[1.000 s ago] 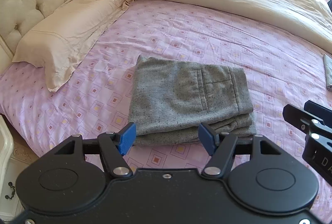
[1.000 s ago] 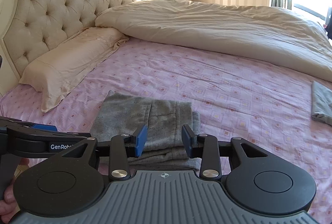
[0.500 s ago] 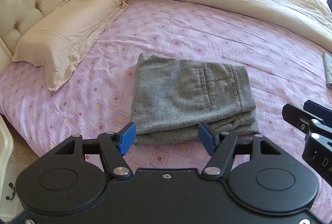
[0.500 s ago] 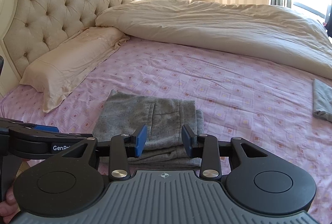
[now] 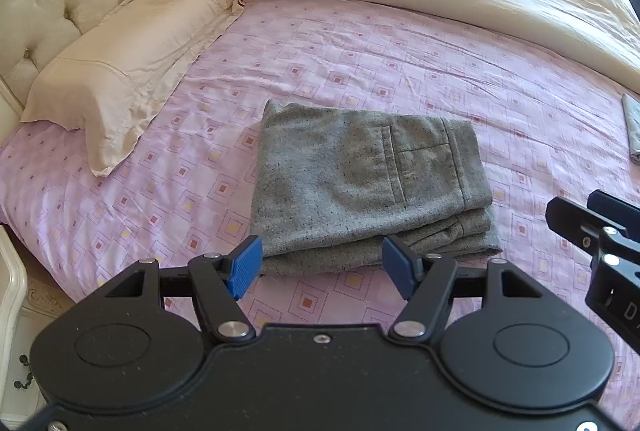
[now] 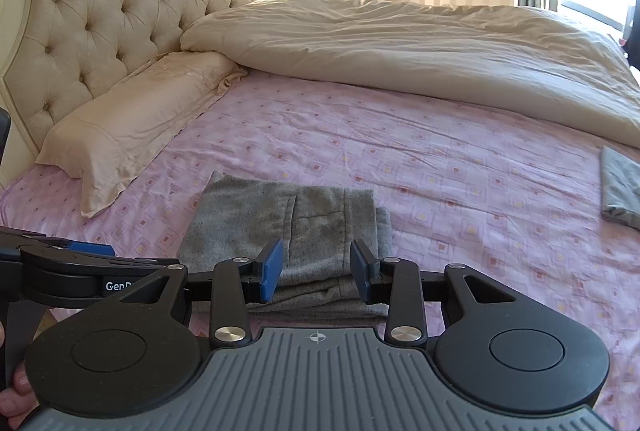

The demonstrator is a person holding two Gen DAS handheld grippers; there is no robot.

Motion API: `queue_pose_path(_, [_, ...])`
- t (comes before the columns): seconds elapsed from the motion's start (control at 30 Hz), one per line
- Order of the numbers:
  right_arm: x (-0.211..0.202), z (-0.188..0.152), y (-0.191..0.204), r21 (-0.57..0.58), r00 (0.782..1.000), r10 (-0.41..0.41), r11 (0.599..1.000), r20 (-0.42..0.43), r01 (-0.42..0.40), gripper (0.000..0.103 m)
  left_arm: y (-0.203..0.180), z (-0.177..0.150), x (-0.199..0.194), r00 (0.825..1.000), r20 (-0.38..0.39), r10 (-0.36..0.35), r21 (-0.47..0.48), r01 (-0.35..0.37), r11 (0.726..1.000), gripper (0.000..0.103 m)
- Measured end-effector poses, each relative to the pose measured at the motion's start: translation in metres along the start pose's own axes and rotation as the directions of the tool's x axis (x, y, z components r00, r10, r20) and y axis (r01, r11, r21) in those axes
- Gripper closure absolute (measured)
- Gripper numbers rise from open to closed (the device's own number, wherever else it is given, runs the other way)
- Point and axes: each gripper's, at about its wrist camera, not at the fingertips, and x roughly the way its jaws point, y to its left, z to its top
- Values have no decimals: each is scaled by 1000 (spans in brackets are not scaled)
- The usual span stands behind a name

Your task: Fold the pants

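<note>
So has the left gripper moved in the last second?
Yes. The left gripper has pulled back from the pants: against the pillow, bedside cabinet and sheet, more bed shows before its open jaws. The pants stay put.

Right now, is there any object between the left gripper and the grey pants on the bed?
Nothing visible. Only bare pink sheet lies between the open left gripper and the folded grey pants. The pillow lies off to the side.
</note>
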Motion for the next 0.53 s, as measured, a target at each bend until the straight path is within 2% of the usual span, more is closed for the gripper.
queue_pose_path(0.53, [-2, 0, -1, 0, 1000, -5, 1000, 2, 5, 67, -2, -5, -2, 1000, 9, -3, 6, 2, 1000, 34])
